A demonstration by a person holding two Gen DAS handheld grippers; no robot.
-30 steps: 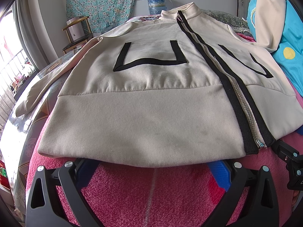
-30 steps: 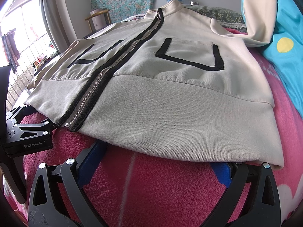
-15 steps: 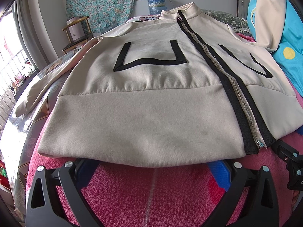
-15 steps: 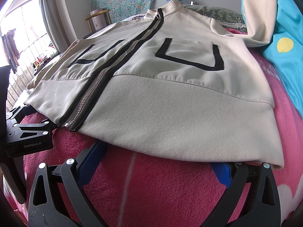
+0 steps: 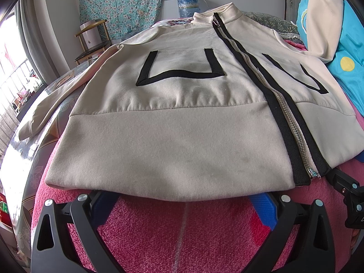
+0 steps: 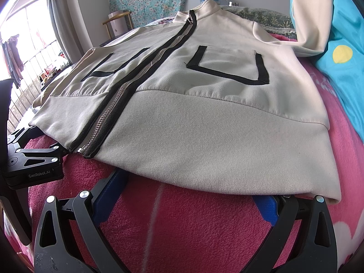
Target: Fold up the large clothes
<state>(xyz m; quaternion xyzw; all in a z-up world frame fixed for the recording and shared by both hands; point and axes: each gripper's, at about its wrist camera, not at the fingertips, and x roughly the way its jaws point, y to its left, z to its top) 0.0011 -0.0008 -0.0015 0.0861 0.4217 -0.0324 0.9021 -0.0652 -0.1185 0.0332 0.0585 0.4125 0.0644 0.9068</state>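
A cream zip-up jacket with a black zipper band and black U-shaped pocket trims lies front up on a pink fleece blanket. Its hem faces me. My left gripper is open at the hem's left half, its blue pads partly under the hem edge. My right gripper is open at the hem's right half of the jacket, with its blue pad tips tucked under the edge too. One sleeve trails off to the left; the other sleeve leans up against a blue pillow.
A blue pillow with a yellow dot stands at the right. A chair holding a white box and a floral cloth on the wall are behind the bed. A window and curtain lie to the left. The other gripper's body sits beside mine.
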